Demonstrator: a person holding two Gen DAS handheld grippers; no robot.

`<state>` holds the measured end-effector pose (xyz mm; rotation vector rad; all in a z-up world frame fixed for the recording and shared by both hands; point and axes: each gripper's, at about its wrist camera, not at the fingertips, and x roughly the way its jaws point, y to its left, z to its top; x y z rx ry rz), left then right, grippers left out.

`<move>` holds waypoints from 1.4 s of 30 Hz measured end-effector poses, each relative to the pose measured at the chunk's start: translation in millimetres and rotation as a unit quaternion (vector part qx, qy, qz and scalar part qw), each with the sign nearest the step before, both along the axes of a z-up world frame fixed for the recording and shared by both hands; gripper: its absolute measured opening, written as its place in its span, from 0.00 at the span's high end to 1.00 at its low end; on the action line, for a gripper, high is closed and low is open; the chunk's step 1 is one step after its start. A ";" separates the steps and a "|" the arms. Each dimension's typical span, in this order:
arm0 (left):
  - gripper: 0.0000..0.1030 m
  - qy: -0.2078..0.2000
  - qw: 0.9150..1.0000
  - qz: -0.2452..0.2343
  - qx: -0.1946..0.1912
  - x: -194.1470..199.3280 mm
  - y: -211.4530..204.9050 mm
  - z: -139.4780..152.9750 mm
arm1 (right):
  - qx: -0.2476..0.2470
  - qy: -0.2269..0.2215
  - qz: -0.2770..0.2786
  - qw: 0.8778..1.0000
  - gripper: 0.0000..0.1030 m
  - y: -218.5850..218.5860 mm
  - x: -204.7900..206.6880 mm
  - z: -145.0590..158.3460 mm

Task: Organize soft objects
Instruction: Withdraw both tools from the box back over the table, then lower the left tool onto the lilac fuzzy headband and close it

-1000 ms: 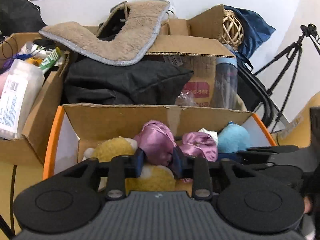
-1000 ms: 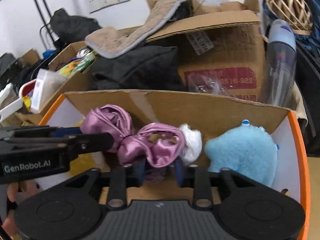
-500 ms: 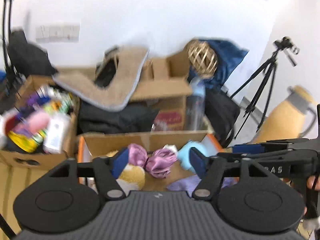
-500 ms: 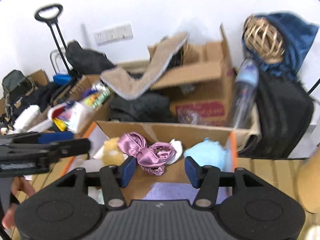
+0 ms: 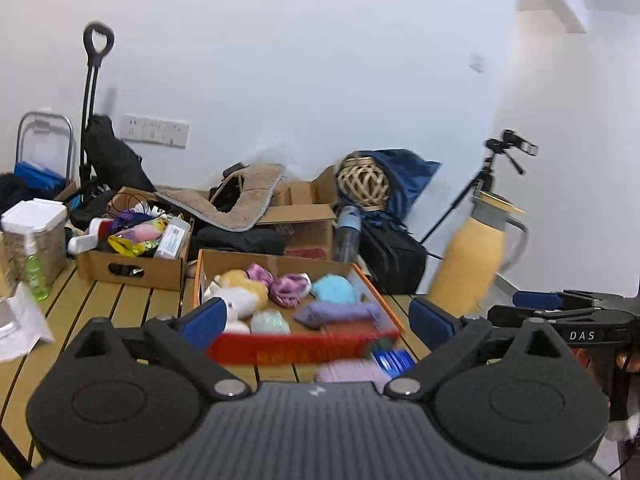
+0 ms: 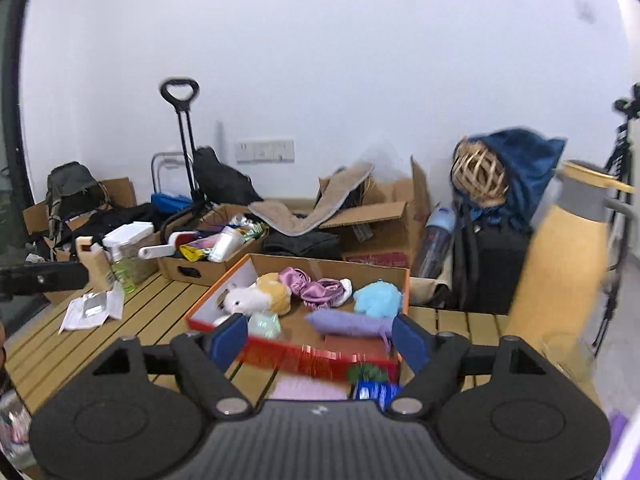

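Observation:
An orange-rimmed cardboard box (image 5: 376, 292) (image 6: 224, 288) on the slatted wooden table holds soft things: a yellow and white plush (image 5: 240, 292) (image 6: 264, 296), a pink satin scrunchie (image 5: 284, 286) (image 6: 316, 286), a blue plush (image 5: 334, 288) (image 6: 378, 298), a purple pillow (image 5: 338, 314) (image 6: 348, 322) and a pale green item (image 5: 270, 320). My left gripper (image 5: 316, 322) is open and empty, held back above the box's near side. My right gripper (image 6: 320, 338) is open and empty in the same way. It also shows at the right of the left wrist view (image 5: 560, 312).
A pink item (image 5: 352, 372) and a blue pack (image 5: 394, 360) lie in front of the box. A cluttered cardboard box (image 5: 132, 256), a green bottle (image 5: 34, 276) and papers (image 6: 90, 308) are at the left. A tan jug (image 5: 470, 264) stands at the right. Boxes and bags fill the back.
Both grippers let go of the pink scrunchie, opened wide and pulled back and up away from the box. The scrunchie now lies in the box.

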<state>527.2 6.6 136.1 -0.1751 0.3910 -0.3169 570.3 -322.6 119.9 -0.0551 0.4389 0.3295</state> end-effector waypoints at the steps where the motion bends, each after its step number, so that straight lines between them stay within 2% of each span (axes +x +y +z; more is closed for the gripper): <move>1: 0.00 -0.021 1.000 -0.010 0.012 -25.7 -1.2 -6.4 | -0.002 -0.016 -0.002 1.000 0.20 -0.6 -22.4 -6.9; 3: 0.00 -0.062 0.997 -0.025 0.046 -69.6 -4.6 -21.9 | -0.005 -0.046 -0.003 0.999 0.14 -3.9 -67.1 -23.0; 5: 0.00 -0.096 0.992 -0.020 0.075 -117.9 -7.9 -42.5 | 0.011 -0.060 -0.013 0.998 0.09 -8.0 -110.8 -45.5; 8: 0.00 -0.105 0.991 -0.016 0.080 -171.6 -9.1 -69.5 | 0.036 -0.036 -0.030 0.998 0.07 -11.7 -162.5 -85.0; 10: 0.00 -0.104 0.990 -0.029 0.092 -193.5 -6.9 -81.3 | 0.057 -0.016 -0.032 0.998 0.07 -13.9 -185.8 -104.5; 13: 0.00 -0.107 0.986 -0.027 0.125 -203.3 -4.8 -84.1 | 0.052 -0.012 -0.032 0.998 0.07 -15.8 -207.1 -112.2; 19: 0.00 -0.083 0.993 -0.014 0.088 -184.5 -2.5 -91.3 | 0.066 -0.010 -0.050 0.997 0.08 -12.4 -198.3 -119.4; 24: 0.00 -0.033 0.997 -0.020 0.066 -141.2 -7.0 -115.1 | 0.080 0.025 -0.059 0.995 0.13 -8.7 -164.3 -140.4; 29: 0.00 0.009 0.999 -0.029 0.029 -64.2 -16.4 -125.3 | 0.093 0.039 -0.067 0.993 0.13 -8.9 -110.3 -148.3; 34: 0.00 0.052 0.995 -0.078 0.016 35.9 -33.4 -136.3 | 0.140 0.079 -0.067 0.985 0.31 -9.8 -42.6 -159.7; 36: 0.06 0.070 0.994 -0.085 0.013 74.6 -43.0 -142.4 | 0.154 0.084 -0.072 0.982 0.39 -9.4 -16.1 -162.7; 38: 0.18 0.082 0.992 -0.096 0.001 108.4 -51.5 -148.0 | 0.176 0.094 -0.076 0.977 0.41 -8.9 11.5 -168.0; 39: 0.18 0.084 0.990 -0.112 -0.002 124.0 -55.9 -150.6 | 0.184 0.104 -0.073 0.975 0.42 -7.0 25.0 -172.3; 40: 0.24 0.084 0.988 -0.131 -0.001 137.7 -61.4 -153.2 | 0.190 0.117 -0.070 0.972 0.44 -5.3 38.0 -176.1; 41: 0.33 0.084 0.985 -0.150 0.004 151.5 -68.0 -156.6 | 0.196 0.133 -0.064 0.969 0.52 -2.4 50.4 -181.0; 42: 0.37 0.089 0.983 -0.162 0.008 166.3 -73.2 -159.8 | 0.202 0.144 -0.055 0.967 0.59 0.6 61.3 -185.5</move>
